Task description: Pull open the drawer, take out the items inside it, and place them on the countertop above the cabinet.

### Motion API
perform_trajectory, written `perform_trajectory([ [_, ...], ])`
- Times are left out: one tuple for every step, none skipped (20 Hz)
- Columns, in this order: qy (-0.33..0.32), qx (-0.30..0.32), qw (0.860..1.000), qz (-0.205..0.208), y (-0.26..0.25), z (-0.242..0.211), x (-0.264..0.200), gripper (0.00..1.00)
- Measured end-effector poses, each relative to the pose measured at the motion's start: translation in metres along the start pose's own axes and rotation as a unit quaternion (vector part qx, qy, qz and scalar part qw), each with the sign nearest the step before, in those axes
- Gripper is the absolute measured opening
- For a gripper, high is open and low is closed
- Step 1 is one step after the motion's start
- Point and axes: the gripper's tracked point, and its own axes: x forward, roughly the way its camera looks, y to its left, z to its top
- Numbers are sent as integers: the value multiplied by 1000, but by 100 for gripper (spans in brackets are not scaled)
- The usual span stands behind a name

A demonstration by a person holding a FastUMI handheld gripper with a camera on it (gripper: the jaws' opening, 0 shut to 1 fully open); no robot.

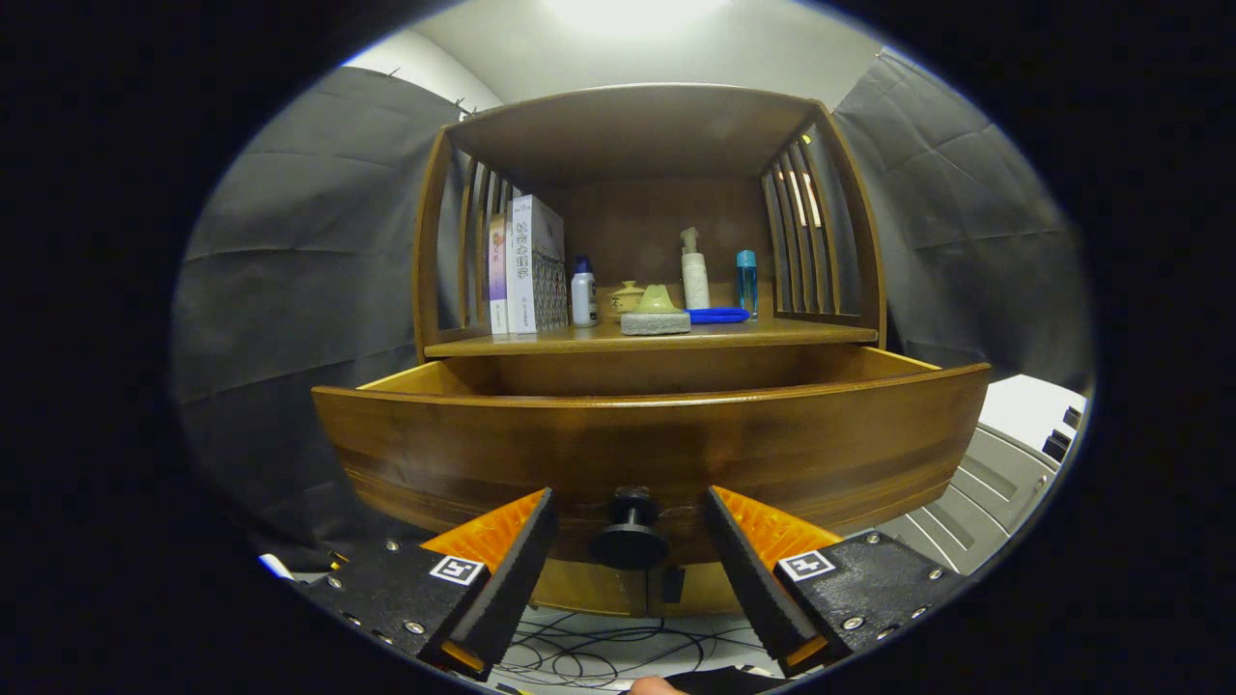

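Observation:
A wooden cabinet's drawer (647, 449) stands pulled out toward me, its curved front close ahead of the fingers. Its dark round knob (630, 541) sits between my two fingers, with a gap on each side. My gripper (630, 512) is open around the knob and touches nothing. The drawer's inside is hidden behind its front board; I only see the upper inner walls. Above the drawer runs the wooden countertop (772, 335) of the cabinet, under a roofed shelf.
On the countertop stand books (526, 265), a small white bottle (583, 294), a pump bottle (694, 272), a blue tube (746, 280), a green figure on a stone base (657, 314) and a blue cloth (717, 315). Cables (599, 652) lie on the floor below.

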Motion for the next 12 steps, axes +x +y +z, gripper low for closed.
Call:
perform_trajectory([
  [3,2,1000,-5,-2,-1,3,95],
  [4,6,1000,-11,-5,-1,5,95],
  [3,9,1000,-12,-4,0,4,95],
  [3,7,1000,-13,-3,1,4,93],
  [4,6,1000,-15,-3,0,4,93],
  [4,4,1000,-18,-4,0,4,93],
  [4,2,1000,-21,-4,0,5,93],
  [7,-1,1000,-25,-6,0,7,93],
  [4,-3,1000,-28,-5,1,7,93],
  [4,-6,1000,-30,-5,1,9,93],
  [3,-11,999,-32,-5,2,11,93],
  [2,-13,999,-33,-5,4,13,93],
])
